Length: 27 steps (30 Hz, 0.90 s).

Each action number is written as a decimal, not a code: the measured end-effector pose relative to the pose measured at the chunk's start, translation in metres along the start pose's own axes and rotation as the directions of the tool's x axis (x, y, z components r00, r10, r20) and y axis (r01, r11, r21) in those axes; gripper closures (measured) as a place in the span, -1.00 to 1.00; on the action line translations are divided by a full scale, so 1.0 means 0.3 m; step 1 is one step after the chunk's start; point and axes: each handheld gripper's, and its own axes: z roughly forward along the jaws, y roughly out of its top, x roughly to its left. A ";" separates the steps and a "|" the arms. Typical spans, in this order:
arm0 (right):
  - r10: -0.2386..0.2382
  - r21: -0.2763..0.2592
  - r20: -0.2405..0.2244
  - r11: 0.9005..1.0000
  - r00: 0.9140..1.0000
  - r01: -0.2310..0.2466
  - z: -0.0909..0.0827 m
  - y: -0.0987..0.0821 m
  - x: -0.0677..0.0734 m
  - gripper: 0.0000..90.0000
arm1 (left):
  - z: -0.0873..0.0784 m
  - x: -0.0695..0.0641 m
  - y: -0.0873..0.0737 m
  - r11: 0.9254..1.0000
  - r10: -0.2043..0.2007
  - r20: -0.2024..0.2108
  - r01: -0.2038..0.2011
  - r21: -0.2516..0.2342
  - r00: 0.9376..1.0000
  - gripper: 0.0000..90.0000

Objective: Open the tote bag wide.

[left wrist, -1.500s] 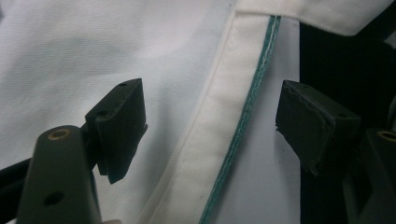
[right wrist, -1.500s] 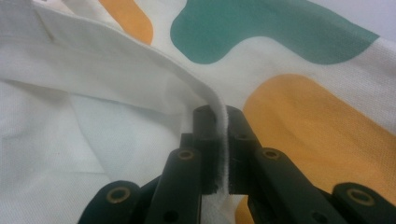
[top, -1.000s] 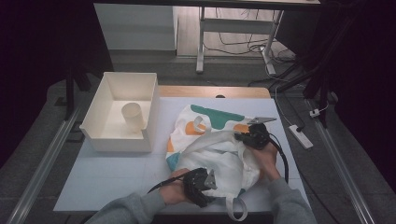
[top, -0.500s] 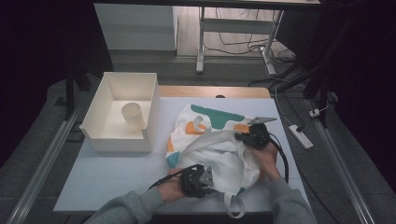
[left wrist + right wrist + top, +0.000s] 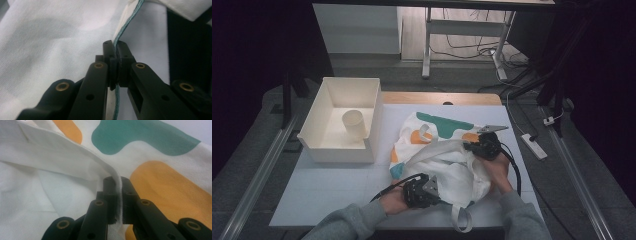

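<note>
On the near right part of the table: tote bag [image 5: 447, 150] lies crumpled on the white mat [image 5: 327, 185], between the two grippers.
Change, left gripper [image 5: 115, 53]: jaws have just been closing; a cloth edge of the bag with teal stitching now sits pinched between them. One second ago this gripper sat slightly further left, off the bag's near edge.
Change, right gripper [image 5: 119, 187]: none; jaws together on a folded white hem, as one second ago.
Meaning: both sides of the bag are now gripped, so my judgement is that the grasping step is complete and the bag is ready to be pulled apart, lifted or spread.
Bag, look: off-white woven cloth, teal and orange blobs printed on the far panel, pale lining bunched in the middle, one strap loop [image 5: 460, 220] hanging over the near table edge.
Bag, handling: limp; likely to sag between the two grip points.
Nearby: white bin [image 5: 343, 148] at left, with a paper cup [image 5: 354, 123] inside, well apart from the bag.
</note>
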 end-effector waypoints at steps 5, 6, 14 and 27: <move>-0.011 -0.019 -0.001 1.000 1.000 0.011 -0.020 0.009 0.007 0.90 | -0.036 -0.006 0.002 0.999 -0.006 0.016 0.007 -0.045 1.000 0.94; -0.009 -0.022 -0.003 1.000 1.000 0.009 -0.025 0.011 0.010 0.91 | -0.043 -0.007 0.003 0.999 -0.007 0.017 0.008 -0.050 1.000 0.94; -0.014 -0.063 -0.015 0.998 1.000 0.014 -0.069 0.029 0.021 0.92 | -0.113 -0.034 -0.003 0.993 -0.007 0.017 0.009 -0.119 1.000 0.94; -0.045 -0.076 -0.049 0.996 0.998 0.041 -0.108 0.061 0.076 0.92 | -0.261 -0.107 -0.008 0.972 0.038 0.023 -0.031 -0.234 0.999 0.94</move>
